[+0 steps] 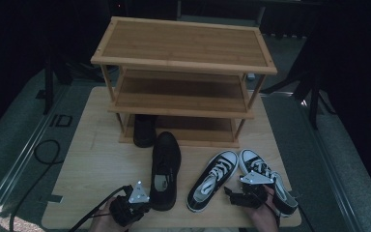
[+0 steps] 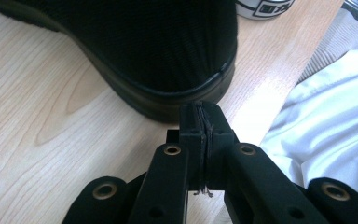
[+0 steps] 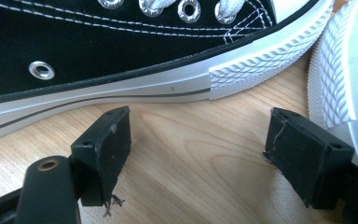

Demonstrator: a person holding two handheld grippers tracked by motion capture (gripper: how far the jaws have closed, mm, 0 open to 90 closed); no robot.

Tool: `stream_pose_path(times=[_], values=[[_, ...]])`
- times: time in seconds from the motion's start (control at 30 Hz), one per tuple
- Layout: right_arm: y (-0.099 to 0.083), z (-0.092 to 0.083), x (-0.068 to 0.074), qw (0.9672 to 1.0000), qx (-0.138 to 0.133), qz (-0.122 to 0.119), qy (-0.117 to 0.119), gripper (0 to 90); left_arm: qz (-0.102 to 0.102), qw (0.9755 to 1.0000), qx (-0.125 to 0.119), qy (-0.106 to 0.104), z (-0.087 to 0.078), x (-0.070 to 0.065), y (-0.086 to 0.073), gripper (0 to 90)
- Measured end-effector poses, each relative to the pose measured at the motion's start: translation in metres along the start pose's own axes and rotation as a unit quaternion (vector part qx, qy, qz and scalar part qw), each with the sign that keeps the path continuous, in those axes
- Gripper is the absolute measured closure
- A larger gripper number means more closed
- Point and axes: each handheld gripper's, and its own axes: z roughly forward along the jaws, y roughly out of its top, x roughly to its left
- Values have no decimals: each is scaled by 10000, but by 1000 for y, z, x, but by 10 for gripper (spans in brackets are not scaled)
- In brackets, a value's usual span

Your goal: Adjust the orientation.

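Sneakers (image 1: 213,180) flank the spread right gripper (image 3: 200,154) near the table edge (image 1: 174,225).

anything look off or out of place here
One black shoe is tucked under the wooden rack, but its mate lies out on the table. The two sneakers splay apart at the heels. Nothing looks damaged or spilled.

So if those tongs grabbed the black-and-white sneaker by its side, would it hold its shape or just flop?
Probably a bit of both. The sneaker has a thick white rubber sole, which looks stiff enough to keep it flat. Its black upper looks like thin stitched canvas, so it would likely cave in under a pinch. The ribbed toe rubber should give decent grip. The right tongs stand open beside it.
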Motion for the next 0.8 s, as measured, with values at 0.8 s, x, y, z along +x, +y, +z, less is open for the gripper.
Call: stream_pose_path(times=[0.8], values=[[0, 0, 0, 10000, 0, 0, 0, 221, 284, 9992, 213, -161, 24, -9, 4, 890]])
